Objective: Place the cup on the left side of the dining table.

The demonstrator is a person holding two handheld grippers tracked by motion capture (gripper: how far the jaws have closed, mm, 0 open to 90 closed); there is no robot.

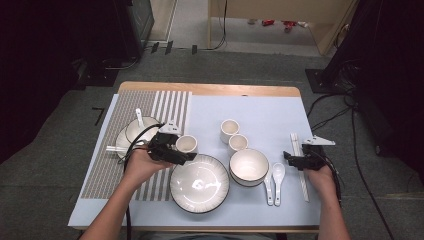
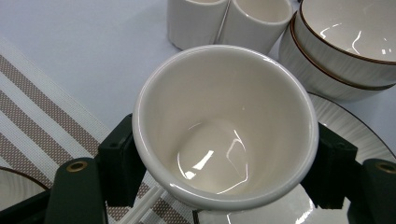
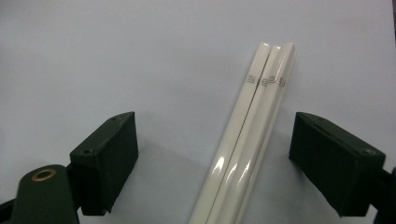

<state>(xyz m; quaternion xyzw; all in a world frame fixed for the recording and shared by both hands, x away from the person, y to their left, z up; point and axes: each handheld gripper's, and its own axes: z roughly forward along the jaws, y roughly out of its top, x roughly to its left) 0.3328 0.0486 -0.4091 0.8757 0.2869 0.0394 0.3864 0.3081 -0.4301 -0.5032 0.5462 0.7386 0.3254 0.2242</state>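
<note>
Setting the table: the left gripper (image 1: 186, 152) clasps a white cup (image 2: 224, 126) just above the plate's (image 1: 199, 183) far-left rim, near the striped mat (image 1: 107, 165). The right gripper (image 3: 212, 158) hangs released over the chopsticks (image 3: 250, 140) at far right. Next, I judge, the cup needs lowering upright onto the mat.

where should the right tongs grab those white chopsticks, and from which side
Take the white chopsticks across their shafts, from straight above. They lie flat and side by side on the pale blue mat, so one pinch can gather them. The right tongs already stand open with a jaw on either side; they look better lined up than for an end-on approach.
</note>
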